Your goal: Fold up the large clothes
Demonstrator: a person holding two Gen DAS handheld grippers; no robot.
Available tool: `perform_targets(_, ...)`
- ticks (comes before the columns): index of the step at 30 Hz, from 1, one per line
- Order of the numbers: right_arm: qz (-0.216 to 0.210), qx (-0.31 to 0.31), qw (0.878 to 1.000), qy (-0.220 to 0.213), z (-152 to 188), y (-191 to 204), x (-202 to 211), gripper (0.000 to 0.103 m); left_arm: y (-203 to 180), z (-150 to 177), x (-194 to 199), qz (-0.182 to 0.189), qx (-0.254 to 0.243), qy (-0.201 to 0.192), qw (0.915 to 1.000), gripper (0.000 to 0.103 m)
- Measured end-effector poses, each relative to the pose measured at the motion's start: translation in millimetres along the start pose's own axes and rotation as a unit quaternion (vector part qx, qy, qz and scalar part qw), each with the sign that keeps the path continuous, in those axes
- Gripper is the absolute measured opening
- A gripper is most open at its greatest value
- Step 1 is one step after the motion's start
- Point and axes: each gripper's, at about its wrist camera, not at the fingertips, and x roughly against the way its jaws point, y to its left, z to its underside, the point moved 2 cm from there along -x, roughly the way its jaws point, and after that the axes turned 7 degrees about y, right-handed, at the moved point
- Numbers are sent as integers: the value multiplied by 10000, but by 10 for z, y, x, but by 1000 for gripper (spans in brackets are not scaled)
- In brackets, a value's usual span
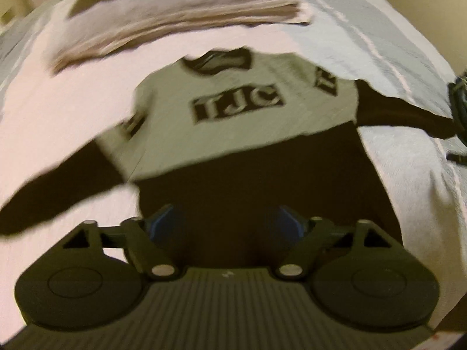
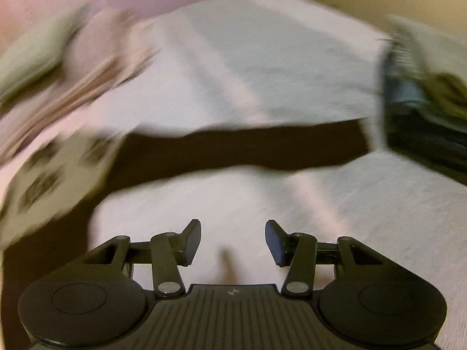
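A long-sleeved shirt (image 1: 239,134) lies spread flat on the bed, cream on the chest with black "TJC" lettering, black on the lower body and both sleeves. My left gripper (image 1: 227,221) hovers open over the black hem, nothing between its blue-padded fingers. In the right wrist view, which is blurred by motion, the shirt's black right sleeve (image 2: 248,148) stretches across the middle and the cream chest shows at the left. My right gripper (image 2: 233,240) stands open above bare bedsheet, short of that sleeve.
A pale striped bedsheet (image 1: 394,180) covers the bed. A folded pink and beige blanket stack (image 1: 163,29) lies beyond the collar. A pile of dark clothes (image 2: 429,116) sits at the sleeve's end on the right, also seen as a dark pile (image 1: 459,102).
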Motion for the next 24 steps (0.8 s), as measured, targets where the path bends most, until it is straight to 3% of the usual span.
perform_targets(4,-470,785,9947,473,326,649,339,53,45,482,218,-127,452,250,9986,92)
perform_targets(7,-685,960,9898,797,575,986,591,60,28,805,362,-140,516,356,9979,99)
perform_targets(13,-524,1458,9817,1105,920,1591,997,71,69,1211,691,-8,663,235,9975,102)
perform_targets(20,-228,2043,9707,1243,1262,2218,1323,72,83,1404,1109,144,430,-72,9989,102)
perform_targets(24,-228,2099,9704,1175,1404,2451,1457,72,106,1516,1244,208,309,-132,9992,102)
